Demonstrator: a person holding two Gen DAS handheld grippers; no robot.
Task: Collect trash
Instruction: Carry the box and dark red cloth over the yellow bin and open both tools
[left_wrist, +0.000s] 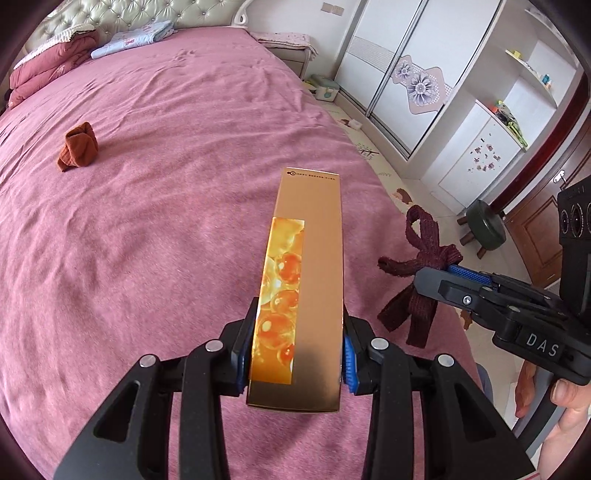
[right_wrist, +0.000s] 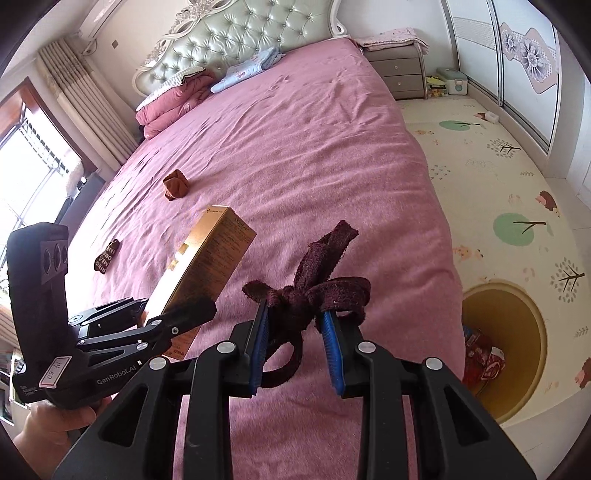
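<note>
Two tongs are loaded above the bed (left_wrist: 147, 184): left tongs (left_wrist: 295, 354) clamped on the gold box (left_wrist: 306, 258), right tongs (right_wrist: 299, 332) gripping the knotted maroon strip (right_wrist: 314, 291), likely headed for the yellow bin (right_wrist: 517, 354).

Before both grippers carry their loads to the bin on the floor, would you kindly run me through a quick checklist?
1. Left gripper clamped on the gold carton: ok.
2. Right gripper gripping the knotted maroon cloth strip: ok.
3. Yellow bin in sight beside the bed, open-topped: ok.
4. Room left in the bin: ok, wrappers lie only at the bottom.
5. Bed cleared: not ok, a brown cloth bundle and a small dark wrapper remain.
</note>
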